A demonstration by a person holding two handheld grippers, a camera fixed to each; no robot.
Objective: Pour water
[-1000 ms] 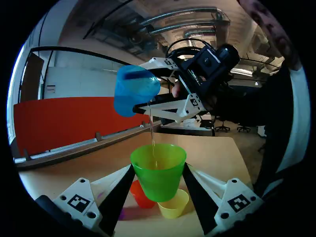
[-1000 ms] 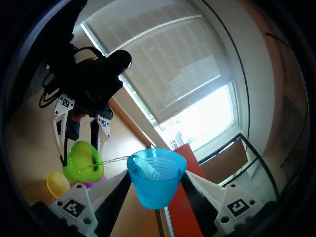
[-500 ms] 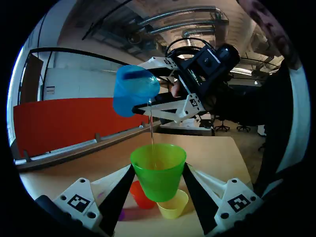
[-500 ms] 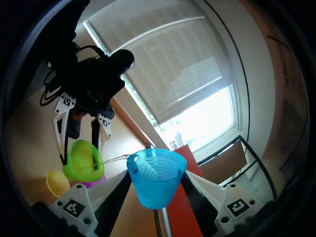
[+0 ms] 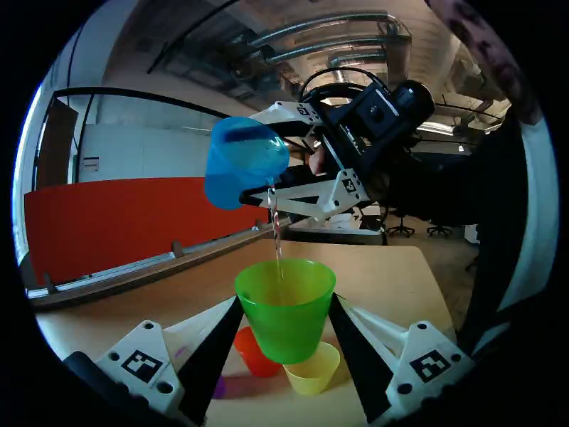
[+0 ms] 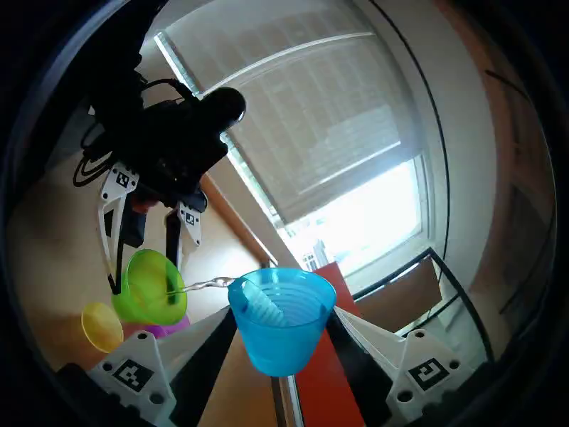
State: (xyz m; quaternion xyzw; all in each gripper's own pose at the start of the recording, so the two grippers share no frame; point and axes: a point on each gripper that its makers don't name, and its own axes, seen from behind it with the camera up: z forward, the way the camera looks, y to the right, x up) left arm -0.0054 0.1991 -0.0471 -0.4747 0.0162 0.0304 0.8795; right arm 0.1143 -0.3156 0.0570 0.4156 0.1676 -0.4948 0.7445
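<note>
Above table (image 5: 384,277): left fingers (image 5: 213,341) pinch green cup (image 5: 284,313), right fingers (image 6: 206,356) pinch blue cup (image 6: 281,334) streaming water (image 5: 276,235) in.

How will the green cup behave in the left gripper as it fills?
The green cup looks like thin plastic, so it may flex in the left gripper. Water streaming in from the blue cup probably makes it heavier. Its tapered wall could slip downward.

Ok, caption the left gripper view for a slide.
Right tongs tip a blue cup, streaming water into the left tongs' green cup.
</note>
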